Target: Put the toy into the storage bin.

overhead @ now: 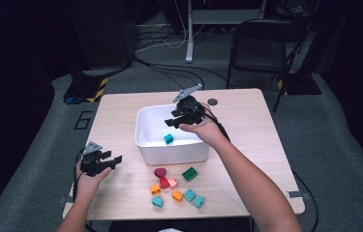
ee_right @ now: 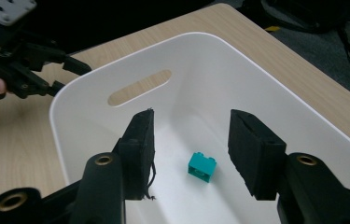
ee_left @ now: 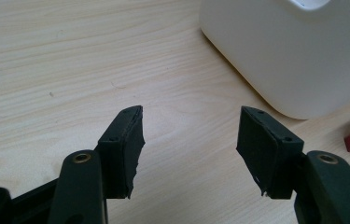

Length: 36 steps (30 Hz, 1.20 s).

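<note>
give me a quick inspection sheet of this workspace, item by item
surface: light wood table, bare around the things.
job's things: white bin with one teal block lying on its floor; loose blocks in a cluster on the table in front of the bin, in red, orange, green, pink and teal.
clutter: small dark disc behind the bin.
grippers: right gripper above the bin, jaws apart, nothing between them; left gripper low over bare table, jaws apart, nothing held.
cables: several run across the grey floor behind the table.
surroundings: black folding chair, a stand's pole, dark room.
</note>
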{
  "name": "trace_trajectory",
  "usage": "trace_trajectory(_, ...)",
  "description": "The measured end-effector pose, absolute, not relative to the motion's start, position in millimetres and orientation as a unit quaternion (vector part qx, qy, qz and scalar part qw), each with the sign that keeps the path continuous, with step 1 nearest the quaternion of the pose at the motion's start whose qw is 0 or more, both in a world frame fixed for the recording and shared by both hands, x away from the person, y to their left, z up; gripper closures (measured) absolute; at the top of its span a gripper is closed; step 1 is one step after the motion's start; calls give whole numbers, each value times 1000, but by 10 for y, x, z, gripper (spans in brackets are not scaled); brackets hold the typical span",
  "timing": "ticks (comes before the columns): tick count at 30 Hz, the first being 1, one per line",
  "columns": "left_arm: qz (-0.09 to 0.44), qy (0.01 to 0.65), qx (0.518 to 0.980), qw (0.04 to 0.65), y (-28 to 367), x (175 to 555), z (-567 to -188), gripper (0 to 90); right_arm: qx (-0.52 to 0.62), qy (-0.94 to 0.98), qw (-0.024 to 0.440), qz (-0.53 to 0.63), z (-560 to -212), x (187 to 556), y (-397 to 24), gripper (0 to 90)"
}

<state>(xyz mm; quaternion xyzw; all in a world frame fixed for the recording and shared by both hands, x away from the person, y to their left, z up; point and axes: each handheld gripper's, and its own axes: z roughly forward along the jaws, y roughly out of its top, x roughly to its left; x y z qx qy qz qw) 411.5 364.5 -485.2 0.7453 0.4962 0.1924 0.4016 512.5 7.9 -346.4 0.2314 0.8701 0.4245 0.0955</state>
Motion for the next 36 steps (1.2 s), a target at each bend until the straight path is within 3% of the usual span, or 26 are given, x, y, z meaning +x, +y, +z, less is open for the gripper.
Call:
trace_trajectory(21, 195, 501, 742, 400, 3676, 4112, -4866, 406, 193, 869, 87, 447, -3328, 4538, -182, 505)
trace_trajectory(36, 191, 502, 746, 394, 3682, 4106, -4872, 406, 177, 866, 72, 462, -3525, 4235, -335, 514)
